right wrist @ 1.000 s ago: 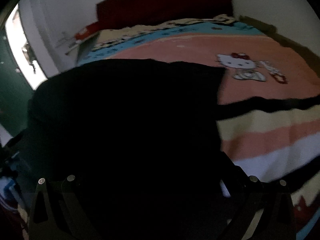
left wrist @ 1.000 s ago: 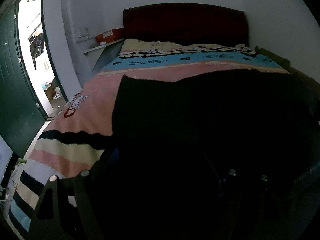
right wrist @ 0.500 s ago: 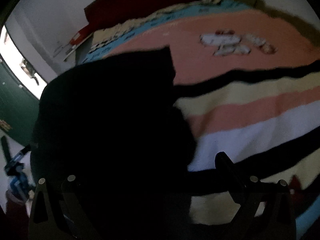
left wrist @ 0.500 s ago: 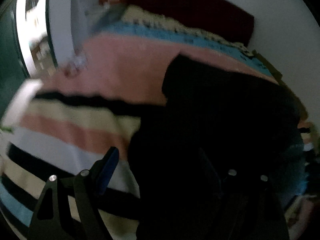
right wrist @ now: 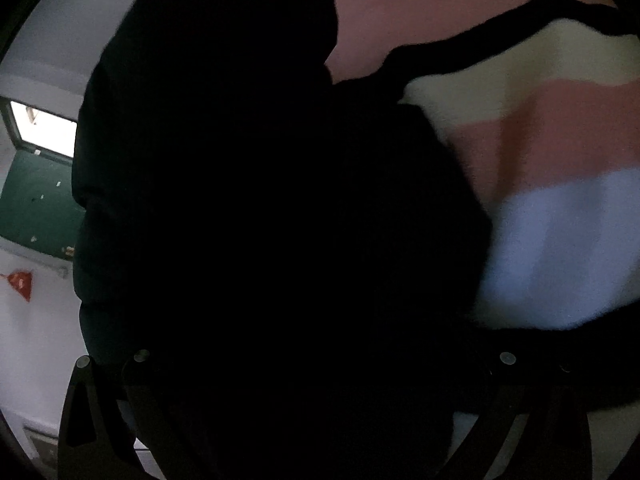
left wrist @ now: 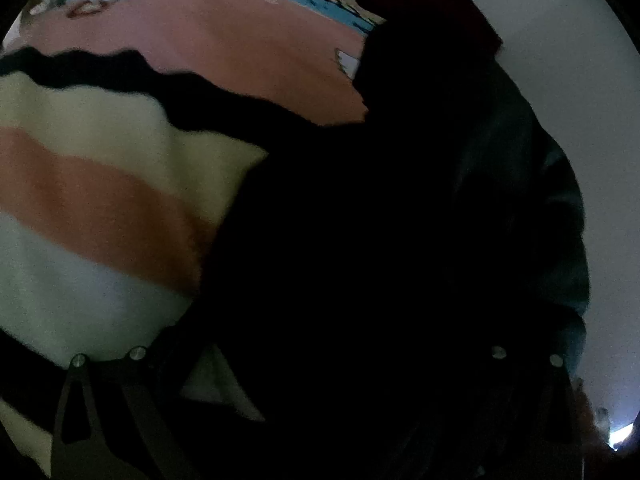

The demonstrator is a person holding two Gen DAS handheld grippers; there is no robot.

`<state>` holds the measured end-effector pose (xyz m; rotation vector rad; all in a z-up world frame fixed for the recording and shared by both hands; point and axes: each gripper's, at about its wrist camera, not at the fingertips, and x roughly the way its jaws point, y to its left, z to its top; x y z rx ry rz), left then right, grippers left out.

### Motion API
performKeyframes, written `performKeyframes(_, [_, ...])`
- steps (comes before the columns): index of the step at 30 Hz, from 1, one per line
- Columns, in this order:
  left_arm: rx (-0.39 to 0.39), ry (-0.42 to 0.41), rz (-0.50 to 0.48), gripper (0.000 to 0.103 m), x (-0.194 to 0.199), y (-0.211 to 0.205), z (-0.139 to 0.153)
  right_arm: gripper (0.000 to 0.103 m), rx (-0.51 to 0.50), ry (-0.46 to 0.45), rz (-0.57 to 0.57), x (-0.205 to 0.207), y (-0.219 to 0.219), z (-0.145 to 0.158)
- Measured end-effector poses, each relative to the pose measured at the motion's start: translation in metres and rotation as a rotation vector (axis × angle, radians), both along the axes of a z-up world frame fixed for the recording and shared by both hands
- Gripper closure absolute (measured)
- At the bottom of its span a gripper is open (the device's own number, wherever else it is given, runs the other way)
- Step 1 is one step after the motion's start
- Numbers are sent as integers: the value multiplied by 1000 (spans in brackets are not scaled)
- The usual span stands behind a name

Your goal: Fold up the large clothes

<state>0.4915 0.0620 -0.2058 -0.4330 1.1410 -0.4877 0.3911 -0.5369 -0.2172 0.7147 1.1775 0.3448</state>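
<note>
Up close, both tools were tipped hard to one side over the bed, so the striped blanket [left wrist: 100,184] ran at a slant through each view. A big black garment [left wrist: 360,260] filled most of what the left camera saw, bunched in a dark heap that spread from the middle to the right edge and lay over the blanket's pink, cream and white stripes. The left gripper [left wrist: 316,392] was pushed low into that cloth. Only the screw-studded bases of its two fingers showed at the bottom corners, with the tips lost in the black folds, so I could not tell whether its tongs were spread or pinching the fabric. A white wall [left wrist: 580,92] curved behind the heap.

From the right side the same garment [right wrist: 260,220] rose as a dark mound across the left and centre, with the blanket [right wrist: 560,216] showing to its right, its black band [right wrist: 500,36] curving above the cream stripe. The right gripper [right wrist: 316,396] sat just as buried. Its finger bases framed the lower corners, the ends were swallowed by cloth, and I could not tell the state of its tongs either. Beyond the mound were a green door [right wrist: 36,200] and a bright window [right wrist: 44,132].
</note>
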Motion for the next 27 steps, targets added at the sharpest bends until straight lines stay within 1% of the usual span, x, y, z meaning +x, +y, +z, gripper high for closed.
performKeyframes(4, [-56, -18, -18, 2, -7, -9, 3, 1, -7, -49, -25, 1, 9, -2])
performKeyframes(6, [-88, -34, -40, 5, -15, -18, 8, 1, -7, -52, -41, 1, 11, -1])
performKeyframes(7, [-119, -47, -72, 21, -21, -26, 12, 1, -4, -44, -41, 1, 12, -1])
performKeyframes(8, [-145, -47, -86, 33, -24, -30, 13, 1, -4, -36, -36, 2, 14, 0])
performKeyframes(9, [-151, -59, -91, 37, -29, -35, 17, 1, -3, -32, -37, 3, 14, 1])
performKeyframes(10, [-142, -87, -108, 47, -35, -43, 24, 3, 0, -31, -40, 3, 16, 2])
performKeyframes(11, [-142, -102, -113, 56, -39, -46, 28, 12, 4, -38, -41, 2, 17, 5])
performKeyframes(12, [-143, -112, -111, 59, -42, -48, 33, 26, 16, -54, -42, 0, 18, 9])
performKeyframes(13, [-141, -123, -107, 65, -44, -50, 39, 33, 25, -71, -41, -2, 18, 15])
performKeyframes(14, [-141, -131, -102, 69, -45, -51, 42, 48, 25, -87, -35, -3, 19, 21])
performKeyframes(15, [-144, -142, -96, 71, -48, -50, 49, 59, 22, -115, -23, -5, 23, 32])
performKeyframes(17, [-144, -168, -82, 75, -56, -53, 65, 68, -3, -165, 0, -8, 30, 52])
performKeyframes(18, [-149, -188, -82, 76, -61, -53, 76, 71, -17, -196, 14, -10, 35, 65])
performKeyframes(20, [-161, -212, -91, 76, -71, -55, 92, 74, -41, -256, 33, -14, 43, 92])
performKeyframes(22, [-183, -243, -105, 76, -86, -50, 112, 74, -54, -306, 51, -23, 48, 119])
performKeyframes(23, [-191, -249, -107, 76, -92, -47, 116, 74, -56, -324, 59, -28, 50, 130])
performKeyframes(25, [-220, -250, -103, 76, -107, -37, 126, 74, -50, -344, 75, -41, 49, 150])
performKeyframes(27, [-235, -247, -105, 76, -123, -27, 130, 75, -43, -346, 86, -57, 50, 161])
